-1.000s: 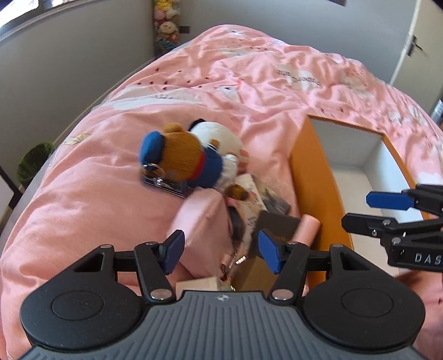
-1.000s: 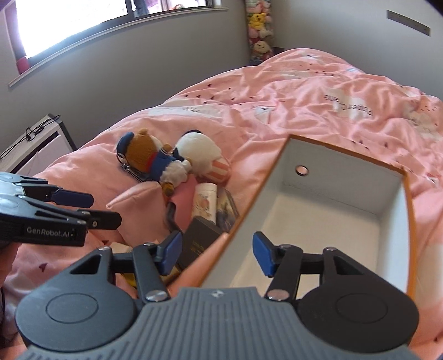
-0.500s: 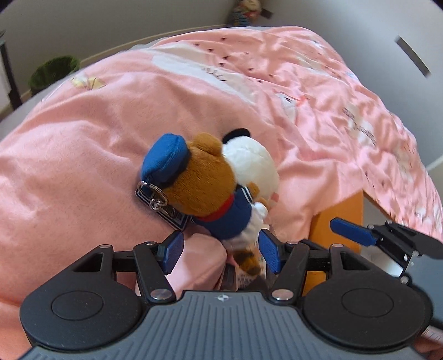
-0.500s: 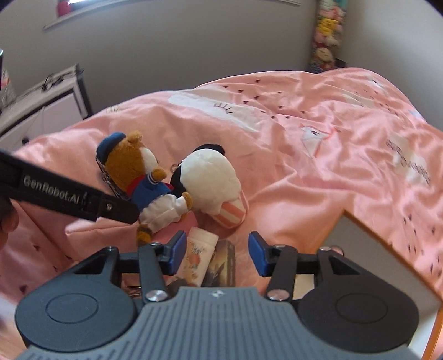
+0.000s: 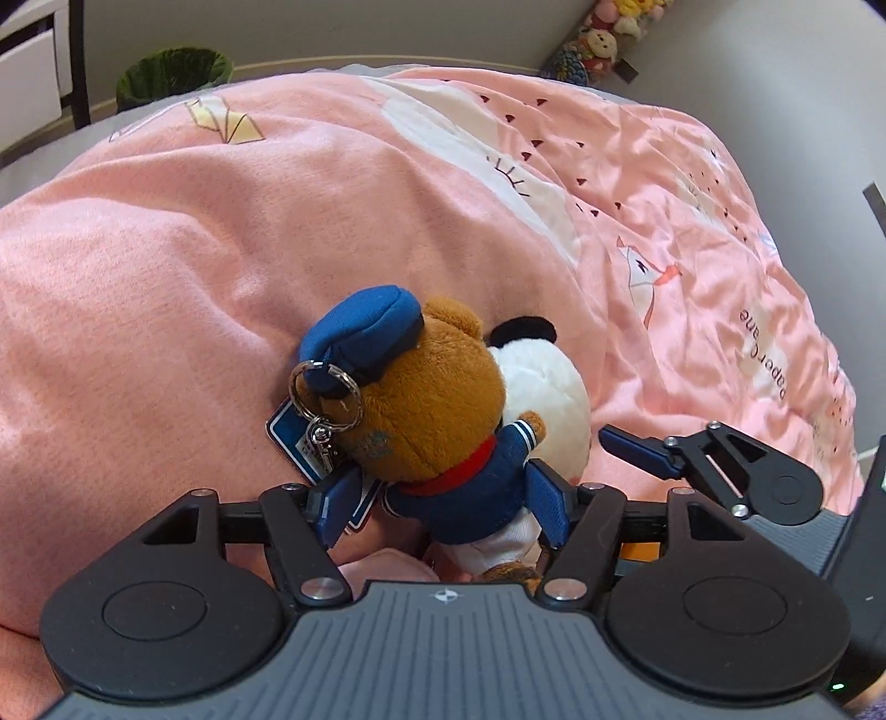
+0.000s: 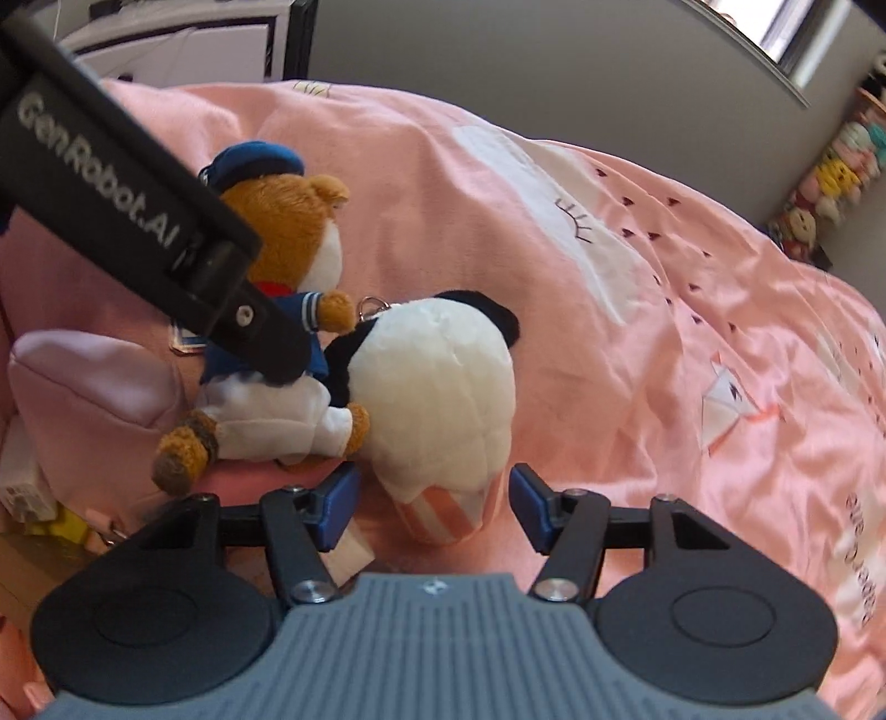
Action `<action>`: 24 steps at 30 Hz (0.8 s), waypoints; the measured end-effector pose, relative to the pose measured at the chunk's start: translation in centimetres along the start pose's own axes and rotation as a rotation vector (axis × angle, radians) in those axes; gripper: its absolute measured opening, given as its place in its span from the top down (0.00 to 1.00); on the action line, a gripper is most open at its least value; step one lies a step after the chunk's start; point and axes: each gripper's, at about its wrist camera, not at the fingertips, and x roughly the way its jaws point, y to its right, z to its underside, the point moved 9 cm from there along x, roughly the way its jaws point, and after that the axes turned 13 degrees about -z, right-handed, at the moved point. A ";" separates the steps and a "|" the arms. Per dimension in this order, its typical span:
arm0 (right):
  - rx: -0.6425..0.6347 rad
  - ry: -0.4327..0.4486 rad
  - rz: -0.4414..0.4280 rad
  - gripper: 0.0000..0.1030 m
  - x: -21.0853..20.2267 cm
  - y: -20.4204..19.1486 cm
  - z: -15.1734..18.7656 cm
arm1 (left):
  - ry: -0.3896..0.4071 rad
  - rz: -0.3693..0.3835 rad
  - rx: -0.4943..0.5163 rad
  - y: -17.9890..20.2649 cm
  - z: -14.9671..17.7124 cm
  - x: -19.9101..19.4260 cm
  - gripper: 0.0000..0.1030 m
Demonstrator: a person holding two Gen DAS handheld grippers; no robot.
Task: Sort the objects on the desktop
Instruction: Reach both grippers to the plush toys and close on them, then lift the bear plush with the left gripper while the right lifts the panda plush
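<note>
A brown bear plush with a blue cap, navy jacket and key ring lies on the pink duvet. Its torso sits between the fingers of my left gripper, whose jaws are opening, the pads flanking the jacket. Against the bear leans a white and black plush with a pink striped base. My right gripper straddles that base, jaws opening, pads clear of it. The left gripper's black arm crosses over the bear in the right wrist view.
A pink pouch lies left of the bear, with small boxes and a yellow item below it. A sliver of the orange box shows under the right gripper's finger. A green bin and white drawers stand beyond the bed.
Both grippers rolled and came down toward the two plush toys. The left now straddles the bear, the right the white plush. The orange-sided box has slid almost out of view.
</note>
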 end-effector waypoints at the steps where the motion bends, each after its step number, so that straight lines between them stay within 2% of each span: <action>1: -0.013 -0.006 0.001 0.40 0.4 0.0 -0.3 | -0.005 0.008 -0.011 -0.1 -0.1 0.2 0.26; 5: -0.022 -0.018 0.013 0.34 1.8 0.2 -1.0 | -0.013 0.034 -0.053 -0.7 -0.7 0.7 0.26; 10: 0.004 -0.005 0.037 0.35 2.4 0.6 -1.2 | -0.004 0.066 -0.046 -0.9 -0.9 0.6 0.36; 13: 0.037 0.004 0.043 0.39 2.2 0.6 -1.2 | 0.010 0.081 -0.023 -1.0 -0.9 0.2 0.45; 14: 0.046 0.008 0.046 0.41 2.1 0.6 -1.2 | 0.011 0.097 -0.011 -0.8 -0.8 0.0 0.58; 16: 0.067 0.022 0.049 0.44 1.5 0.5 -1.1 | 0.026 0.101 0.016 -0.7 -0.8 -0.6 0.59; 20: 0.171 0.059 0.021 0.45 0.2 0.8 -0.7 | 0.032 0.107 0.042 -0.9 -0.5 -1.4 0.61; 24: 0.329 0.122 -0.044 0.45 -1.7 1.4 -0.5 | 0.045 0.106 0.057 -1.5 -0.4 -2.4 0.65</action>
